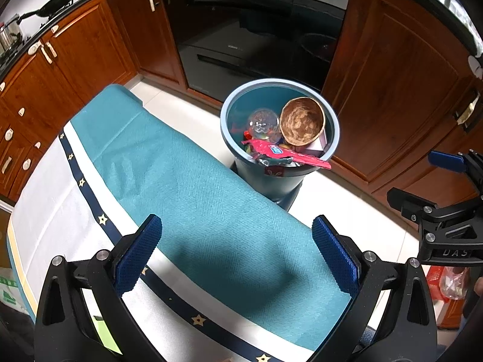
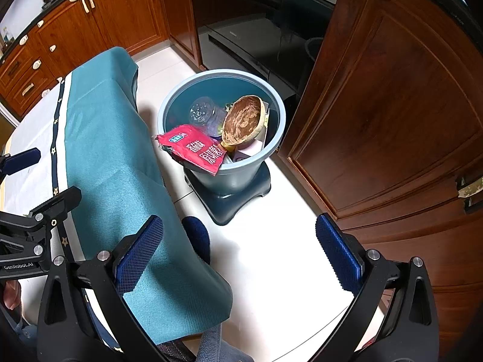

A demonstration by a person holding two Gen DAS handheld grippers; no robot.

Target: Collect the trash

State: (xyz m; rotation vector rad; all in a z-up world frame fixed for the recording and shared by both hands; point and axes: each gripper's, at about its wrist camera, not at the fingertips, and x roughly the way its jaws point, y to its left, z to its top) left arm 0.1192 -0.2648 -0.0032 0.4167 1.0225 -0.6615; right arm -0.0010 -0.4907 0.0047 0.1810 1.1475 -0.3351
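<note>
Both the left gripper (image 1: 237, 252) and right gripper (image 2: 240, 252) have matte black triangular arms, silver round screws behind the jaws, and textured blue pads (image 1: 137, 255) lining the inner jaw faces.

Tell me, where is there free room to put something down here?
The teal cloth on the table is bare, as is the white floor between it and the cabinets. The blue bin is crowded; a red wrapper overhangs its rim.
</note>
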